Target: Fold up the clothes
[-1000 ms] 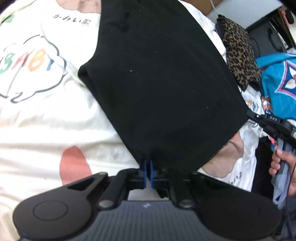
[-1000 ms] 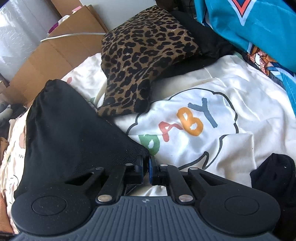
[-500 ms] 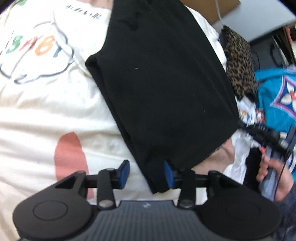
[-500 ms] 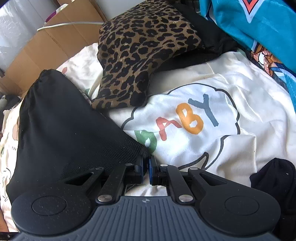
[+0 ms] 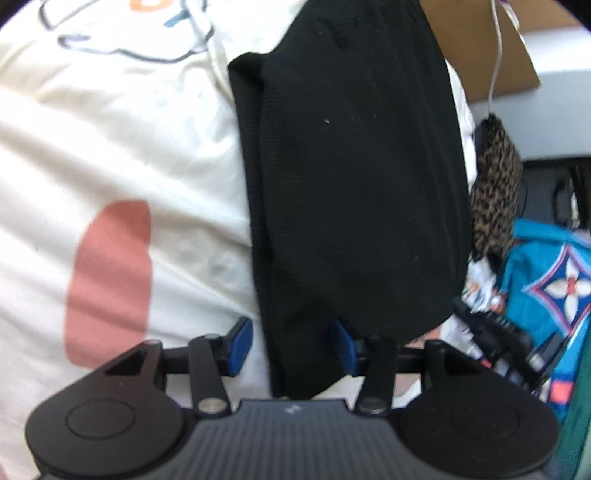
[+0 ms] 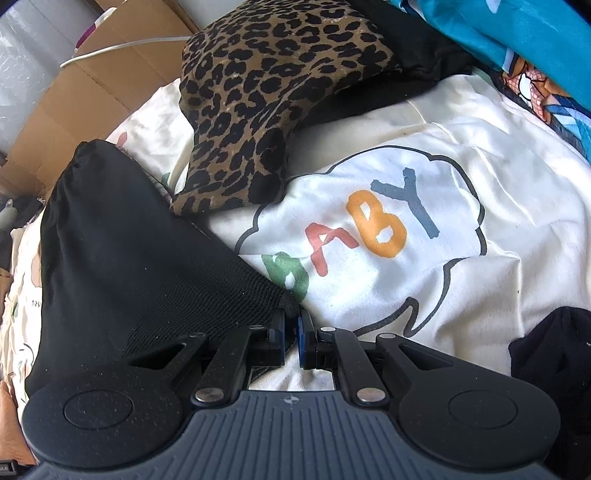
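Observation:
A black garment (image 5: 351, 184) lies folded on a cream bed cover (image 5: 129, 155) printed with a "BABY" cloud. My left gripper (image 5: 291, 343) sits at the garment's near end. Its jaws are opening, and a fold of the black fabric lies loose between the blue pads (image 5: 240, 343) without being pressed. In the right wrist view the same black garment (image 6: 129, 258) spreads to the left. My right gripper (image 6: 291, 325) is shut on its pointed corner, just above the cover.
A leopard-print cloth (image 6: 266, 92) lies beyond the garment, with teal printed fabric (image 6: 517, 33) at the far right. Cardboard (image 6: 74, 103) and a white cable stand behind the bed. A dark cloth (image 6: 554, 369) lies at the right edge.
My left gripper has let go of the black garment's edge and its jaws have spread wide. It has rolled and sunk a little. The right gripper stays clamped on the corner.

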A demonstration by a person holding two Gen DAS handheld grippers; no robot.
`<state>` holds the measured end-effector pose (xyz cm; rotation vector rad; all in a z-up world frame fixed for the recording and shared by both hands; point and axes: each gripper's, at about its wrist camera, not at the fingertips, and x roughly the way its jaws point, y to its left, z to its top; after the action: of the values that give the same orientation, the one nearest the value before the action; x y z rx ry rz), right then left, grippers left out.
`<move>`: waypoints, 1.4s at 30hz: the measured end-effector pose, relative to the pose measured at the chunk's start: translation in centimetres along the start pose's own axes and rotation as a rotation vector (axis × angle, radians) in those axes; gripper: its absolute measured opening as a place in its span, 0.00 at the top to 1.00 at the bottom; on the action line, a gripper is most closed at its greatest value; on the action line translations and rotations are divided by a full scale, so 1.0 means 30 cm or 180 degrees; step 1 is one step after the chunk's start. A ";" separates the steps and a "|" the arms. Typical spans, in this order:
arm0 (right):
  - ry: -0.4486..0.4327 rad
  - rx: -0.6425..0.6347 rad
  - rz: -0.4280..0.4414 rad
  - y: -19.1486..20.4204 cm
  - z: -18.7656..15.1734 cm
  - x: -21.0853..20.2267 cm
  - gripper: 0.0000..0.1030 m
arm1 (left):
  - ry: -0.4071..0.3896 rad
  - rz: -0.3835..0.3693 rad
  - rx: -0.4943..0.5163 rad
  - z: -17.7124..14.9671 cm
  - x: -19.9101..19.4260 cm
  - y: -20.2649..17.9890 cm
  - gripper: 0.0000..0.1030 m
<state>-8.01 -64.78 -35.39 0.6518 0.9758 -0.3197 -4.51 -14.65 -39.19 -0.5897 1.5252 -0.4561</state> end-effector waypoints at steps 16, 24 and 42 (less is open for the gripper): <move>0.0078 0.0066 0.0080 -0.024 0.017 0.006 0.88 | -0.0061 -0.0289 -0.0292 -0.027 -0.013 0.084 0.60; 0.0102 0.0067 0.0136 -0.035 0.027 0.011 0.88 | -0.0185 -0.0515 -0.0382 -0.038 0.012 0.121 0.56; -0.0111 -0.0120 0.0348 0.000 -0.003 -0.061 0.49 | -0.0073 -0.0108 0.0027 -0.007 -0.065 0.026 0.95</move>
<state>-9.05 -64.80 -33.89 0.6603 0.9072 -0.2151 -4.81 -12.86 -38.14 -0.6128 1.4927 -0.4801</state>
